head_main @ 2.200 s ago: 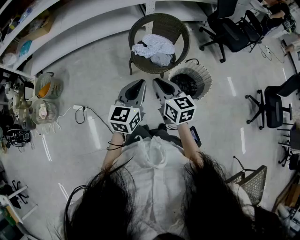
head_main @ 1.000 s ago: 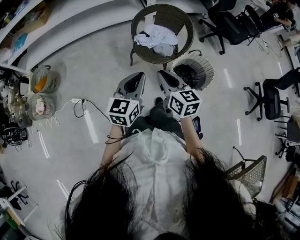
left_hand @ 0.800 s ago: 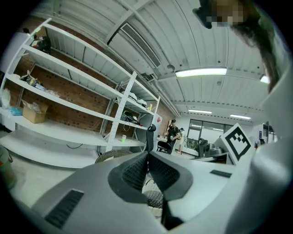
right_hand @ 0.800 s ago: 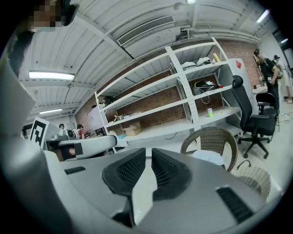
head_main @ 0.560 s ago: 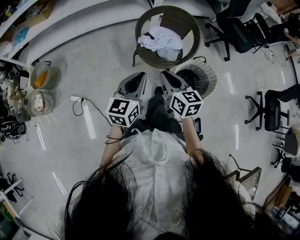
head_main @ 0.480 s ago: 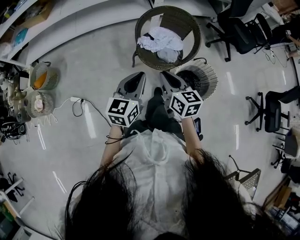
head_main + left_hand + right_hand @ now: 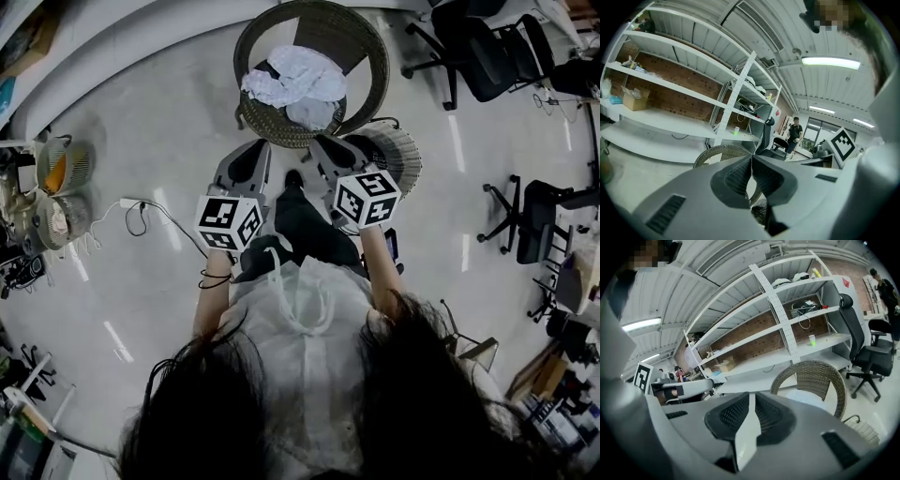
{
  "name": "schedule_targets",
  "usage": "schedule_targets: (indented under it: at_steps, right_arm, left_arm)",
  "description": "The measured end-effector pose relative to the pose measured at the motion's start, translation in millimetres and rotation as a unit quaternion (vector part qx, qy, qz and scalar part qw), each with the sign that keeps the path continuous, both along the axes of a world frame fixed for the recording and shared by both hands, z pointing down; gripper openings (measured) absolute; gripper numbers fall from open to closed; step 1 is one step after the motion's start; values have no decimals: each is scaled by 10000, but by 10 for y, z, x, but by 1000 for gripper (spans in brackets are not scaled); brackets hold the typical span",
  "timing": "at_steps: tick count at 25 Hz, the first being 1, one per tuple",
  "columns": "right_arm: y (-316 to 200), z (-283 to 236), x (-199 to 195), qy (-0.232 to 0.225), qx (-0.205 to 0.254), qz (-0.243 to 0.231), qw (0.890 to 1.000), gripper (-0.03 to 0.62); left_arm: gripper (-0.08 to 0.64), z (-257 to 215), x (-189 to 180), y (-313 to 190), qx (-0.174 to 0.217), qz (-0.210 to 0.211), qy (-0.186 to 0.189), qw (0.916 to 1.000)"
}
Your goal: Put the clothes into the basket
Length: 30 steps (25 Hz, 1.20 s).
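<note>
No words or numbers to read anywhere here. Just black-and-white square markers on the left cube (image 7: pixel 228 222) and the right cube (image 7: pixel 367 198). There's a red mark on the shelf's end panel (image 7: pixel 844 282), but it's too small to read.

Head camera looks steeply down; all three views share the chair (image 7: pixel 811 375).

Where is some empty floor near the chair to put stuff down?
Bare floor lies left of the wicker chair, up to the white shelf. More lies right of the white basket, before the office chair. It is crowded straight ahead, where chair, basket and clothes sit together, and by the small baskets at the far left.
</note>
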State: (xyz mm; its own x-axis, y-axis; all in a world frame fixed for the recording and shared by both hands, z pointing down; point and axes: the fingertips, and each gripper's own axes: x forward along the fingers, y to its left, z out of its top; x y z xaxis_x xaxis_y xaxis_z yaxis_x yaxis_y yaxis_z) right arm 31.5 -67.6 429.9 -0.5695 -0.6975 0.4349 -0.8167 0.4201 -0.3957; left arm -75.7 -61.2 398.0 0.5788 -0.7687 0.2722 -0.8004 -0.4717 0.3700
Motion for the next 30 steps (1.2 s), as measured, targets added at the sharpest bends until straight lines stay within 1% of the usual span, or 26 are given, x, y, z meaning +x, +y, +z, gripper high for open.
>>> schedule_targets:
  at_steps: [3,7,12,15,17,21,23,27,30]
  right_arm:
    - [-291,203,210,40,-209,-63,9998,52]
    - [-656,549,406,189,-449,-174,9987,52]
    - [-1102,1068,569,378,-737,-275,9962,52]
    - [-1345,1402,636,415,-913,-314,9945,52]
    - [-1498,1638,689,439,-1026,-329,9932,52]
    - [-1731,2143,790,557,-1286,-299,9897,52]
    - [-1835,2390,827,648,-1393,-313,9876,52]
    - [-2068,2844,859,919,-1549,-448,9826,54]
    - [-2292,3177,889,1151,-1672,-492,9779,55]
  left_arm:
    - [20,128,159,-303,-144,-8,-140,9998]
    - [20,263,296,-648,-216,35,-335,9992]
    - [20,495,370,-950,-359,101,-599,9975]
    - [20,686,369,-1069,-520,42,-759,9958]
    - [20,841,372,-1147,-649,-55,-778,9948]
    - [20,1209,339,-1294,-956,-316,-669,9927]
    - [20,1381,313,-1369,-1048,-390,-712,9912]
    - [20,1681,297,-1503,-1135,-323,-918,9888]
    - [20,1852,298,-1587,-1183,-261,-975,9878]
